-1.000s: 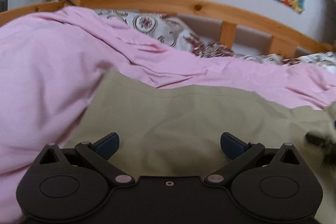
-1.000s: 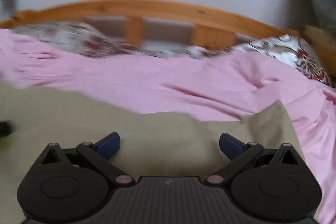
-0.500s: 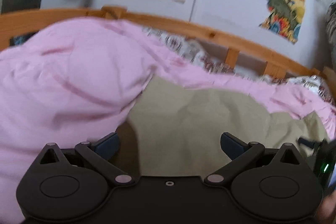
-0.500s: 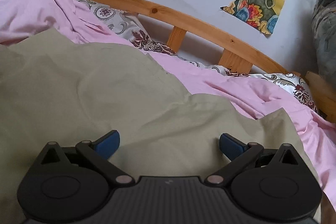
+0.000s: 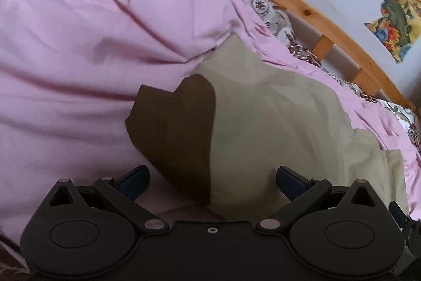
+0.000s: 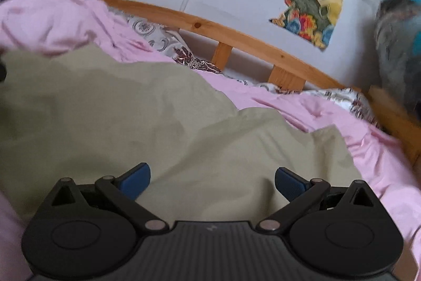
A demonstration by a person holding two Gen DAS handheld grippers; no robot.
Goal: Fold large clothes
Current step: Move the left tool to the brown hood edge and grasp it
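An olive-green garment (image 5: 276, 128) lies spread on a pink bed cover (image 5: 79, 44). In the left wrist view its left edge is turned up, showing a dark shaded flap (image 5: 179, 133). My left gripper (image 5: 211, 182) is open just above that raised edge, nothing between its blue fingertips (image 5: 134, 181). In the right wrist view the same garment (image 6: 131, 117) fills the lower left, with its right corner near the pink cover (image 6: 342, 107). My right gripper (image 6: 211, 182) hovers open over the cloth, holding nothing.
A curved wooden bed rail (image 6: 236, 36) runs behind the bed, with patterned pillows (image 6: 168, 44) against it. Colourful pictures (image 6: 310, 9) hang on the white wall. A grey fuzzy object (image 6: 397, 44) sits at the far right. A pink bulge (image 5: 92, 17) rises on the left.
Both grippers have pulled back and tilted; the left view swung left toward the pink bulge. The garment's left edge now stands lifted with a dark underside showing. Both grippers stayed open.
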